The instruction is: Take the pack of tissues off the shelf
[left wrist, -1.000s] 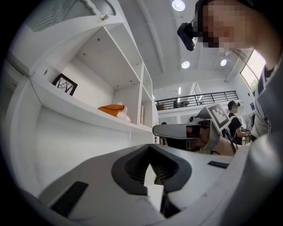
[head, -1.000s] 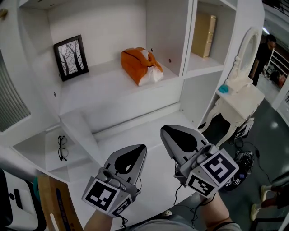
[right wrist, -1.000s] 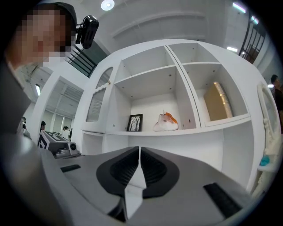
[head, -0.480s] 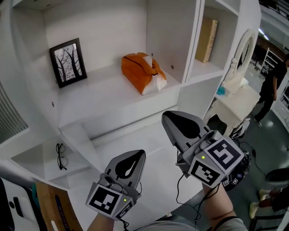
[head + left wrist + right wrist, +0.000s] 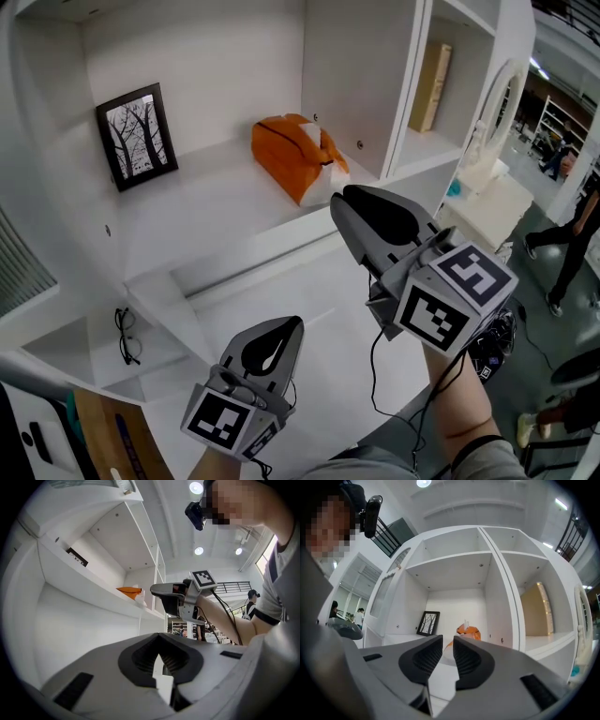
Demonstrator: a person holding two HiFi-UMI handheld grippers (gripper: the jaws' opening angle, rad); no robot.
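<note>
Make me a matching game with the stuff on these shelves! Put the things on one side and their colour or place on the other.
Things:
1 tissues
2 picture
3 glasses
4 gold box

Colour or place:
A lowest down, farthest left
B orange
C farthest right
D black frame, left of the tissues

Pairs: 1-B, 2-D, 3-A, 4-C

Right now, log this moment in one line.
phase: reach | right hand-held gripper: jaws opening, empty, facing tissue pack | left hand-held gripper: shut, empty | tissue pack: on shelf
</note>
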